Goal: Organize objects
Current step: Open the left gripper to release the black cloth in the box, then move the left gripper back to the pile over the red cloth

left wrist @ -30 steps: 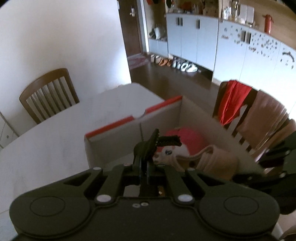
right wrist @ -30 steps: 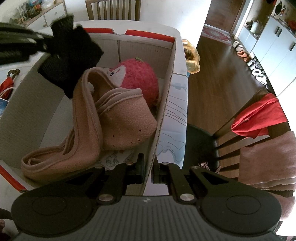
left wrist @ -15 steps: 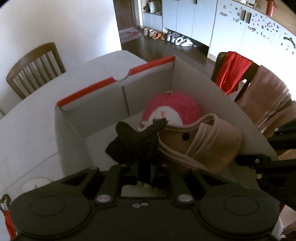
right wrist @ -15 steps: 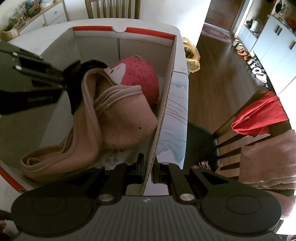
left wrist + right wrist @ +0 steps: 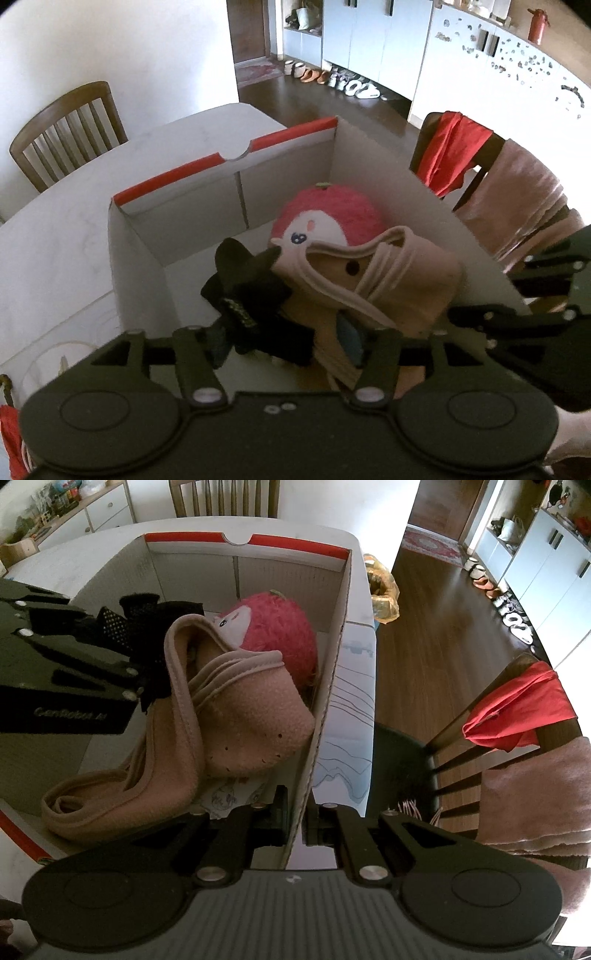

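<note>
The left gripper (image 5: 286,341) had its jaws just opening, standing fairly wide, with the crumpled black fabric glove (image 5: 251,295) lying loose between them inside the white cardboard box with red-edged flaps (image 5: 221,162); whether a pad touched it I could not tell. The right gripper (image 5: 293,825) had its jaws pinched narrow on the box's right-hand wall (image 5: 325,716), one finger on each side of the card.

At about one o'clock from the glove, touching it, lay the folded tan fleece garment (image 5: 388,280), and beyond that, at twelve o'clock, the round pink plush toy with a white face (image 5: 325,218) sat against the far wall. In the right wrist view the glove (image 5: 147,627) lay at ten o'clock of the fleece (image 5: 236,716), the plush (image 5: 277,627) behind it.

The box stood on a white bench (image 5: 55,229). A wooden slat-back chair (image 5: 66,125) stood at ten o'clock, and another chair draped with a red cloth (image 5: 450,151) at two o'clock.
</note>
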